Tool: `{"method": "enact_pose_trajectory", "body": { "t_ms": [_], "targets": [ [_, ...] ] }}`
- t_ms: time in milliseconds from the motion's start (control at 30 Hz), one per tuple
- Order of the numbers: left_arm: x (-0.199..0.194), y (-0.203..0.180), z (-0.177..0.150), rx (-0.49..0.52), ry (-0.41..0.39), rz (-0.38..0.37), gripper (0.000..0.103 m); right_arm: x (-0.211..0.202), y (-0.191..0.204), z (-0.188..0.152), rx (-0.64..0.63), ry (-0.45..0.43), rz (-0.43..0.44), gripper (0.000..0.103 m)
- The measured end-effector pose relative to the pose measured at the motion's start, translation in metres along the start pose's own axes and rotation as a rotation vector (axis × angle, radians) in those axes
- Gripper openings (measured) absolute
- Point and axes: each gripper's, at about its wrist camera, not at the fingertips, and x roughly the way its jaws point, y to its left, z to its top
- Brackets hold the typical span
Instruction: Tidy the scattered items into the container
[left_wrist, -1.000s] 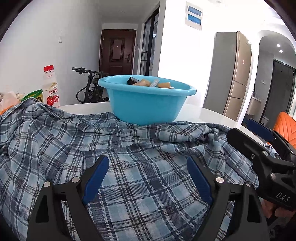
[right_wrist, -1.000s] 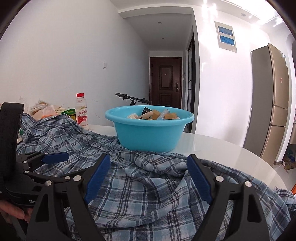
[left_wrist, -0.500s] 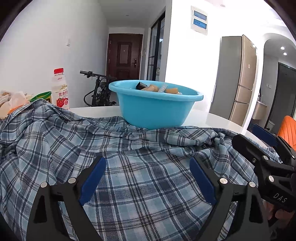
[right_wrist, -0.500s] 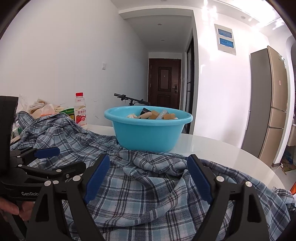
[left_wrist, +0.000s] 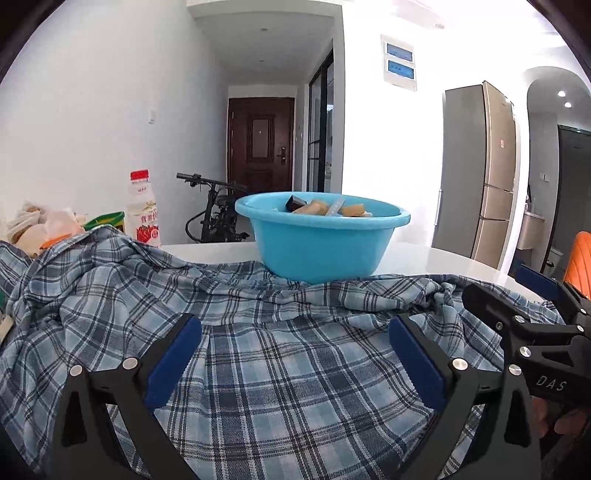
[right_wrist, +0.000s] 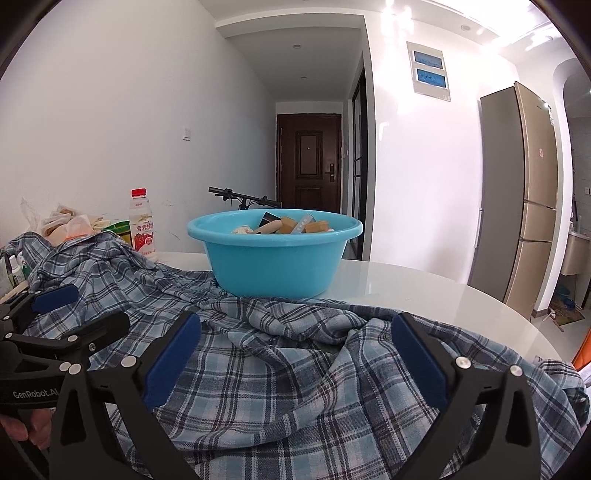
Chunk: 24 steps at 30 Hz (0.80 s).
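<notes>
- The left gripper (left_wrist: 293, 354) has its jaws spread wide with nothing between them, poised above the plaid shirt (left_wrist: 273, 369) that lies rumpled across the near half of the bench (left_wrist: 424, 258).
- The right gripper (right_wrist: 295, 354) is likewise wide open and empty, over the same shirt (right_wrist: 295, 373), just beside the left gripper, which shows at the left edge of its view.
- The blue basin (right_wrist: 275, 254) stands straight ahead of both grippers, past the shirt; its base touches the shirt's far folds.
- Small items (right_wrist: 288, 225) already lie inside the basin, reaching about rim height.
- To the right of the basin the bench top is bare white, curving to its rounded edge.
- To the left, a drink bottle (right_wrist: 142, 225) with a red cap and a pile of bags (right_wrist: 66, 223) stand at the shirt's far-left edge, near the wall.
</notes>
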Motion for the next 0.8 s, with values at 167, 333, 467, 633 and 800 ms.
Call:
{"method": "enact_pose_trajectory", "body": {
  "t_ms": [167, 333, 467, 633, 800],
  "targets": [
    [-0.016, -0.002, 0.000, 0.001, -0.067, 0.051, 0.103, 0.006, -0.001, 0.000, 0.006, 0.031, -0.014, 0.103],
    [-0.015, 0.005, 0.000, -0.034, -0.059, 0.088, 0.103, 0.000, -0.003, 0.000, 0.016, 0.011, -0.029, 0.103],
    [-0.016, 0.001, 0.001, -0.013, -0.066, 0.044, 0.103, -0.001, -0.002, 0.001, 0.013, 0.002, -0.016, 0.103],
    [-0.016, 0.001, 0.000, -0.017, -0.066, 0.048, 0.103, -0.005, -0.001, 0.001, 0.008, -0.016, -0.003, 0.103],
    [-0.015, 0.002, 0.000, -0.015, -0.068, 0.045, 0.103, -0.003, -0.002, 0.001, 0.012, -0.008, -0.012, 0.103]
  ]
}}
